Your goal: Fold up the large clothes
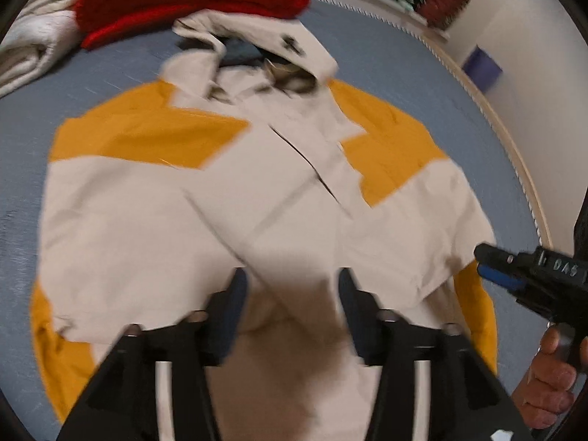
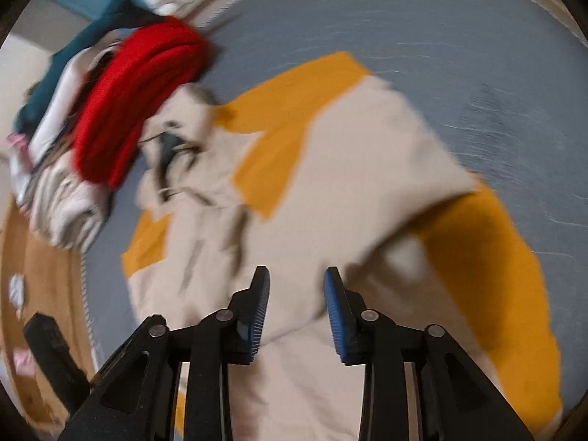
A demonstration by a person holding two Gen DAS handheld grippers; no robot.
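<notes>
Left tool (image 1: 290,286) and right tool (image 2: 296,286): both spread, pinching nothing, above one beige-and-yellow jacket (image 1: 183,213). Bare blue bed (image 1: 422,84) borders its upper-right edge.

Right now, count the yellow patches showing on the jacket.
4: left chest, right chest, a sleeve at the lower left and one at the lower right. Folds may hide more.

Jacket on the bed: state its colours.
Jacket: beige with mustard-yellow panels; clearest in the left wrist view.
</notes>
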